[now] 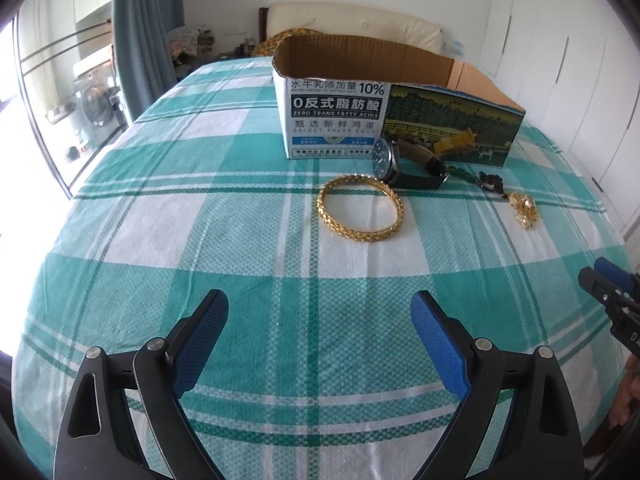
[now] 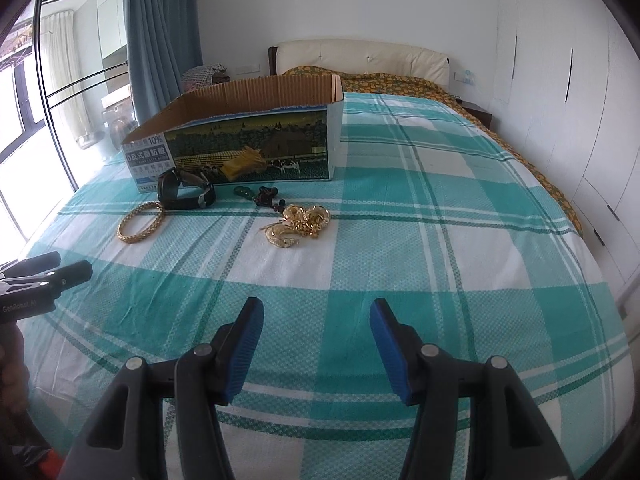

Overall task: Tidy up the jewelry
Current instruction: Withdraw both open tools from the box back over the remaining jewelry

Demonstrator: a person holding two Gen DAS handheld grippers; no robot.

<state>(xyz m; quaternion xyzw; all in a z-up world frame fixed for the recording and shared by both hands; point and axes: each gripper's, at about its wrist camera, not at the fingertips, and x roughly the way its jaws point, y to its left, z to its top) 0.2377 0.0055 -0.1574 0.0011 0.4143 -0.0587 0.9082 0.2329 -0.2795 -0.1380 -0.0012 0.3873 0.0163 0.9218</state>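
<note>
Left gripper point(image 1: 320, 312) and right gripper point(image 2: 316, 320): jaws spread, nothing between them, both above the checked bedspread point(image 2: 440, 240). Cardboard box point(image 2: 248, 152) stands toward the bed's left edge. Just before its front wall lie a watch point(image 1: 404, 160), gold bangle point(image 1: 360, 208), dark beads point(image 2: 264, 196) and a heap of gold pieces point(image 2: 300, 220).

A: How did the left tool point(image 1: 320, 312) stand?

B: Its two blue pads point(image 1: 438, 344) were spread wide apart, nothing between them, and it pointed down and forward toward twelve o'clock.

A: And the right tool point(image 2: 317, 320)?

B: Parted too, though less widely, and empty, tilted downward the same way. In the left wrist view it showed at three o'clock; a hand point(image 1: 626, 396) gripped its handle at four o'clock.
</note>
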